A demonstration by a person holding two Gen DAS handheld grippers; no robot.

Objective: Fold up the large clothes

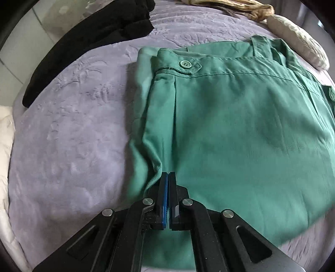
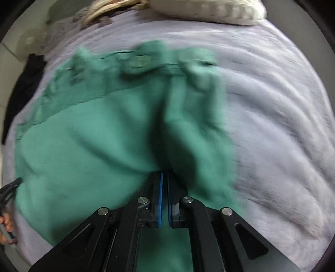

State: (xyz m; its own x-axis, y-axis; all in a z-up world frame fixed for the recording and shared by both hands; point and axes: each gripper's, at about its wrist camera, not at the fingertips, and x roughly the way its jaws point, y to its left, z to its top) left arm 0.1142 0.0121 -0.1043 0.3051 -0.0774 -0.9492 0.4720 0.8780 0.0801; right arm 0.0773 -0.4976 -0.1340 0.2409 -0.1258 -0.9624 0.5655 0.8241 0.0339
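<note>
Green trousers (image 1: 240,125) lie folded on a lavender bedspread (image 1: 73,136), waistband and button (image 1: 185,64) at the far side. My left gripper (image 1: 168,174) is shut at the trousers' near left edge, and a ribbed hem bunches up against its fingertips. In the right wrist view the same trousers (image 2: 83,157) are blurred. Their creases run together at my right gripper (image 2: 164,173), whose blue pads are shut on a pinch of the green cloth. Both grippers point steeply down at the bed.
A black garment (image 1: 94,41) lies at the bed's far left edge. A beige pillow (image 1: 299,41) and a twisted tan cloth (image 1: 240,6) sit at the far end. White bedding (image 1: 5,129) shows at the left. A person's hand (image 2: 6,226) is at the left edge.
</note>
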